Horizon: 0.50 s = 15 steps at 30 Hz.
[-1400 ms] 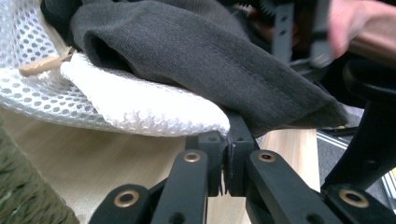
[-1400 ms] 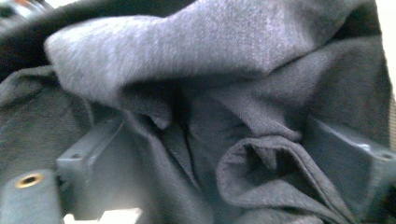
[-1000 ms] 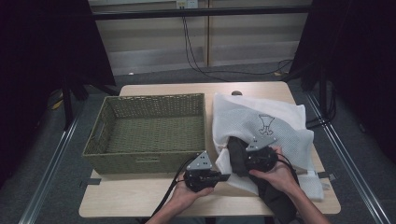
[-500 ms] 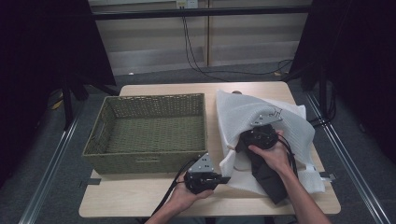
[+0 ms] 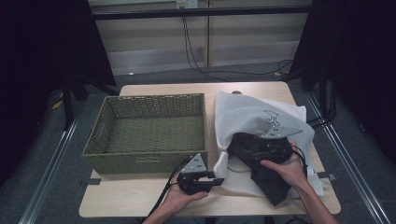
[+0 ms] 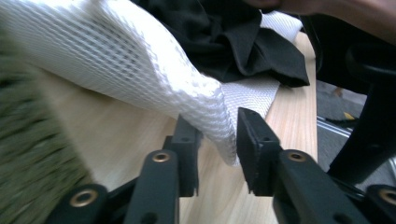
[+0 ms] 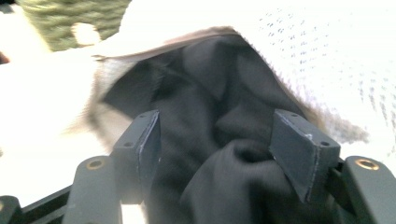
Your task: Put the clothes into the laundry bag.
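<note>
A white mesh bag [image 5: 252,114] lies on the right half of the table, its mouth facing me. A black garment [image 5: 268,179] sits partly inside it and spills out toward the front edge. My right gripper [image 5: 254,148] is at the bag's mouth. Its jaws have just been opening and stand open, with the black garment [image 7: 219,107] loose between them under the bag's mesh [image 7: 327,46]. My left gripper [image 5: 215,180] rests near the bag's front left corner. Its jaws have just been opening too, and the mesh edge [image 6: 116,51] hangs unpinched between its pads [image 6: 254,140].
A green woven basket [image 5: 144,156] with nothing in it fills the left half of the wooden table [image 5: 140,200]. Its wall is close to the left gripper. Black stands and cables are on the floor beyond the table.
My right hand has moved away from me and to the right, toward the bag's mouth, and more of the black garment is inside. The left hand stays put.
</note>
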Each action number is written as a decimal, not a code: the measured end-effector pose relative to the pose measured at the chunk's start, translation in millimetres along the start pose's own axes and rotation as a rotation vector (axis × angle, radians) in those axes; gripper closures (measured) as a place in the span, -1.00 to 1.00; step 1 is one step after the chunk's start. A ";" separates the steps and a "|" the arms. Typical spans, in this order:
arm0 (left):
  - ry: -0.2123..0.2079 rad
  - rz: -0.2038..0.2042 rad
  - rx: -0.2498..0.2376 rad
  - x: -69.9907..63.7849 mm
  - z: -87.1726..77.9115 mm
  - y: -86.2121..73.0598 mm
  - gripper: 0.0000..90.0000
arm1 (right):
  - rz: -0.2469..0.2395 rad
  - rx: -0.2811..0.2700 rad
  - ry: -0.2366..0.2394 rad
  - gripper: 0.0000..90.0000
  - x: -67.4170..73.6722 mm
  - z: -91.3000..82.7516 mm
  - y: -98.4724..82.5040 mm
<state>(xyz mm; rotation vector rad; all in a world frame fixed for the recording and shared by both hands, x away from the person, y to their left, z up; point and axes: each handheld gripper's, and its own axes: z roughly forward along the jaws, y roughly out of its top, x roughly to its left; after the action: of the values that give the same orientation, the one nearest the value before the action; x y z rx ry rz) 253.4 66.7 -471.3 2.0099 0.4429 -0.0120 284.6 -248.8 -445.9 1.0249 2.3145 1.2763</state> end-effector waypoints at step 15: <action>-0.104 0.079 -0.041 -22.8 3.2 25.4 0.56 | 0.020 0.053 0.012 -0.26 14.3 -46.7 -52.4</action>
<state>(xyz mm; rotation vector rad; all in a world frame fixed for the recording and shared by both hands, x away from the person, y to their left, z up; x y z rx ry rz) 240.7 46.8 -446.4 1.9744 0.2950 -0.0577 225.2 -285.4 -462.2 1.0636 2.3645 1.2374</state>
